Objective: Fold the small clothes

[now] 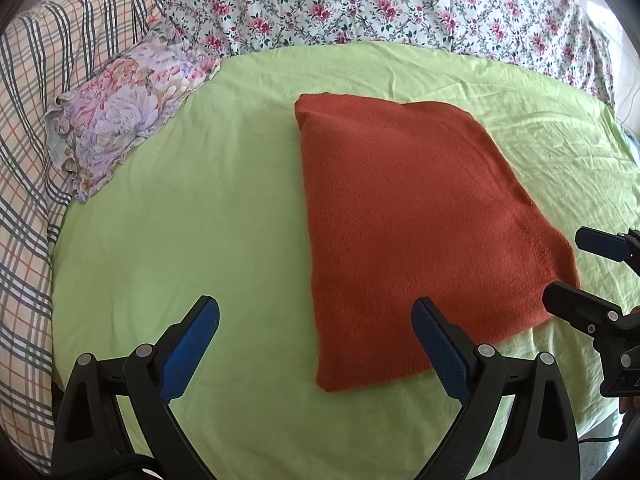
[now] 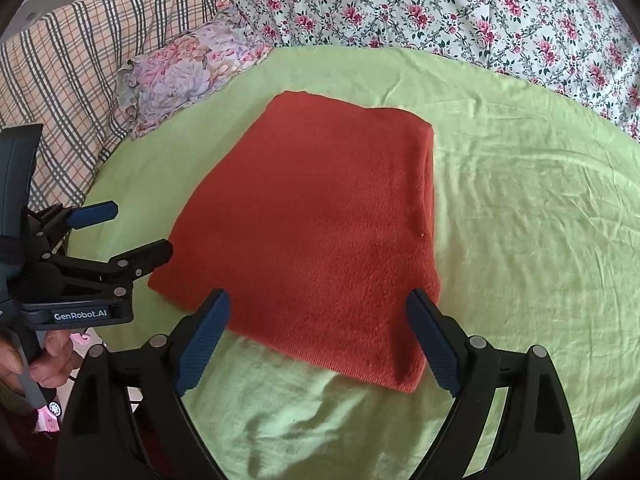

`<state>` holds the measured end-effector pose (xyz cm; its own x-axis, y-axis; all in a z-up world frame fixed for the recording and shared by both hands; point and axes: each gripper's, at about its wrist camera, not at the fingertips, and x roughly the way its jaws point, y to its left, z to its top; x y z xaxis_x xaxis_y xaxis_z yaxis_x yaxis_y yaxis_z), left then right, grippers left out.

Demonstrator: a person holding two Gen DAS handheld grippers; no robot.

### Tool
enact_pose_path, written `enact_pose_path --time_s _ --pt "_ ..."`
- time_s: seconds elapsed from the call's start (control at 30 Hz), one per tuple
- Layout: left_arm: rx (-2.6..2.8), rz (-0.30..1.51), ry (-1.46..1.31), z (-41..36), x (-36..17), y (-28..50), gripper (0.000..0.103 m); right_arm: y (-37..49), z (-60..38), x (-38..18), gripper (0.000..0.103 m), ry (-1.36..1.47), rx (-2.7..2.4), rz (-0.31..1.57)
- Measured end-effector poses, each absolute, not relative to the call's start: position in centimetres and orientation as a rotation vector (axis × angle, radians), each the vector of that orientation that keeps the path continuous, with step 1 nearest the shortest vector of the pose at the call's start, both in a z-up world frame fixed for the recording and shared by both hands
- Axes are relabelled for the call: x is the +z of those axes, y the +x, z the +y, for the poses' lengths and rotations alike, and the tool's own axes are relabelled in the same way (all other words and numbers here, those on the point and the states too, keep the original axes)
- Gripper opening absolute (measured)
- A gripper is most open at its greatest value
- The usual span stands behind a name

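While both grippers hang just above the bed, the rust-red knit garment [image 1: 412, 224] lies folded into a flat rectangle on the light green sheet [image 1: 200, 220], pretty much in the middle of it. The left gripper [image 1: 316, 344] has its blue-padded fingers spread wide apart with nothing between them; one finger sits over bare sheet, the other over the near left part of the garment. The right gripper [image 2: 318, 340] is spread wide too, also empty, framing the garment's near edge. In the left view it pokes in from the right, just beside the near right corner of the garment. In the right view the left one shows at the left edge, close to the garment's left corner, with a hand [image 2: 36, 354] wrapped around its handle.

At the far left a small frilly floral pillow [image 1: 120, 116] rests on the sheet, with a plaid blanket [image 1: 36, 120] past it, and a flowered bedspread [image 1: 380, 4] runs along the far side.
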<state>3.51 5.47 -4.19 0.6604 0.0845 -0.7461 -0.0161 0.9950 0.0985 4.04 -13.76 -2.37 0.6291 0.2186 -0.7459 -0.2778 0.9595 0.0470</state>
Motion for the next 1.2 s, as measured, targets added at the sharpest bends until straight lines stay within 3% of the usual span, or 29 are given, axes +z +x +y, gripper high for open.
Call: enact_pose_path --time_s 1.2 --pt "0.052 0.859 0.059 4.3 -4.4 4.6 0.098 5.8 -14.4 -2.6 0.091 -0.032 0.273 0.861"
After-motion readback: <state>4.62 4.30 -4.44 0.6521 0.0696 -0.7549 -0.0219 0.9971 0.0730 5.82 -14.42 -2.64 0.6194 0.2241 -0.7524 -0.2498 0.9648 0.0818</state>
